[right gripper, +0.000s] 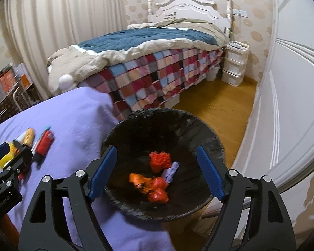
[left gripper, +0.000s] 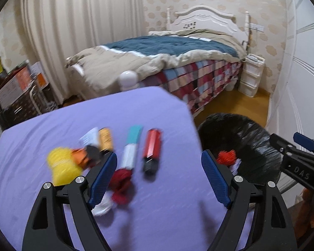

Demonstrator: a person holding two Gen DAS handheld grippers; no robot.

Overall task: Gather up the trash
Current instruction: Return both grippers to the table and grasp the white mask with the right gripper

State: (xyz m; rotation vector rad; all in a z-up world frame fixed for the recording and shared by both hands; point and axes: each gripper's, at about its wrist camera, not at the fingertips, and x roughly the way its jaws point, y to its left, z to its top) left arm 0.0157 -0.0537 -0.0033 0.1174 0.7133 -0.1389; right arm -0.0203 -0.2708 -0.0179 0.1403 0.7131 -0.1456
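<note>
Trash lies on a purple-covered table: a yellow crumpled piece, an orange wrapper, a tan tube, a teal-and-white packet, a red packet and a dark red scrap. My left gripper hovers open above the table's near right part, nothing between its fingers. In the right wrist view my right gripper stands open over a black-lined bin. Orange and red scraps lie in the bin's bottom, below the jaws.
The bin stands off the table's right edge. Behind are a bed with a checked cover, a white drawer unit, a wooden floor and a white wardrobe at right. Boxes are stacked far left.
</note>
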